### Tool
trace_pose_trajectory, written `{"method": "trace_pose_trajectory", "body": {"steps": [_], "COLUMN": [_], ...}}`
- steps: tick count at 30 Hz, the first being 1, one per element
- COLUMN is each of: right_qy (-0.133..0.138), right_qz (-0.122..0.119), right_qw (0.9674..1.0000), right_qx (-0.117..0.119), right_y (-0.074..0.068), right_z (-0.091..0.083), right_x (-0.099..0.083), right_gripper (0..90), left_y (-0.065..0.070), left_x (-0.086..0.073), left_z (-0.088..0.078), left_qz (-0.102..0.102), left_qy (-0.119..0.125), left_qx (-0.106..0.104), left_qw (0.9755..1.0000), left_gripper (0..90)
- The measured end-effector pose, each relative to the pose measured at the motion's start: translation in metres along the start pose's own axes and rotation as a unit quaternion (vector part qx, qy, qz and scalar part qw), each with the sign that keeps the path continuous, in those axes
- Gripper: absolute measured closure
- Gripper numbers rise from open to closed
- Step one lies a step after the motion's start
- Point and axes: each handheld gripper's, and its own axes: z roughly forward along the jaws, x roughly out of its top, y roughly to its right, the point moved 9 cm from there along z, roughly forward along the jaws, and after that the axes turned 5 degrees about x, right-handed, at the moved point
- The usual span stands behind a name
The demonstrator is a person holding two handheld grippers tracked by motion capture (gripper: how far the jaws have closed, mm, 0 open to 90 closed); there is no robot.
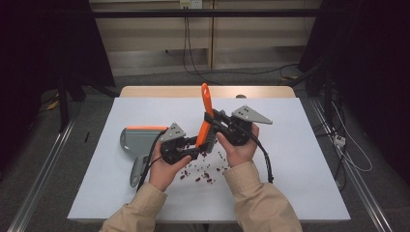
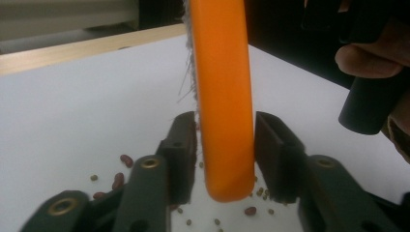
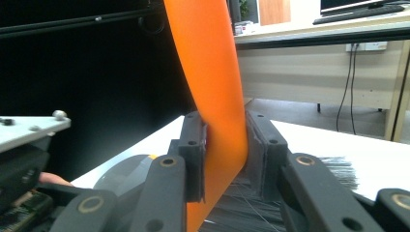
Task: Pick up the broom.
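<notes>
**Brush held upright between two grippers above the spilled beans**

The white table (image 1: 290,183) spreads across the high view, with a wooden strip along its far edge. On its left part lies a grey dustpan (image 1: 137,145) with an orange lip, its handle pointing toward the person. The person's two sleeved forearms come in from the near edge.

The orange hand brush (image 1: 205,116) stands nearly upright over the middle of the table, handle tip up and leaning slightly, dark bristles low near the tabletop. The right gripper (image 1: 215,123) is clamped on the brush; in the right gripper view both pads press against the orange handle (image 3: 217,121), with bristles fanning out below them.

The left gripper (image 1: 193,145) sits low, just left of the brush. In the left gripper view its jaws stand on either side of the brush's rounded orange end: the left pad lies against it and the right pad stands slightly apart, so no firm grip shows.

Small red and greenish beans (image 1: 203,174) lie scattered on the table under and near both grippers.
</notes>
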Motion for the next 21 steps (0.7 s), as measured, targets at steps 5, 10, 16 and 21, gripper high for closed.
{"method": "trace_pose_trajectory", "body": {"steps": [5,10,16,21], "right_qy": [-0.007,-0.003,0.005,-0.007], "right_qz": [-0.015,-0.001,-0.008,-0.007], "right_qw": [0.9999,1.0000,0.9999,0.9999], "right_qx": [0.003,0.005,-0.003,-0.011], "right_y": [-0.008,-0.008,-0.008,-0.008], "right_z": [0.004,0.007,0.009,0.010], "right_x": [0.000,0.001,0.002,-0.002], "right_gripper": [70.7,70.1,43.8,28.3], "left_y": [-0.006,-0.008,-0.018,-0.023], "left_x": [-0.002,-0.001,0.000,0.000], "left_z": [-0.002,-0.003,-0.006,-0.008], "left_qz": [-0.002,-0.010,-0.018,-0.023], "left_qy": [-0.008,0.009,0.019,0.024], "left_qx": [0.026,0.044,0.065,0.076], "left_qw": [0.9996,0.9990,0.9976,0.9966], "left_gripper": [70.2,71.0,71.0,71.0]}}
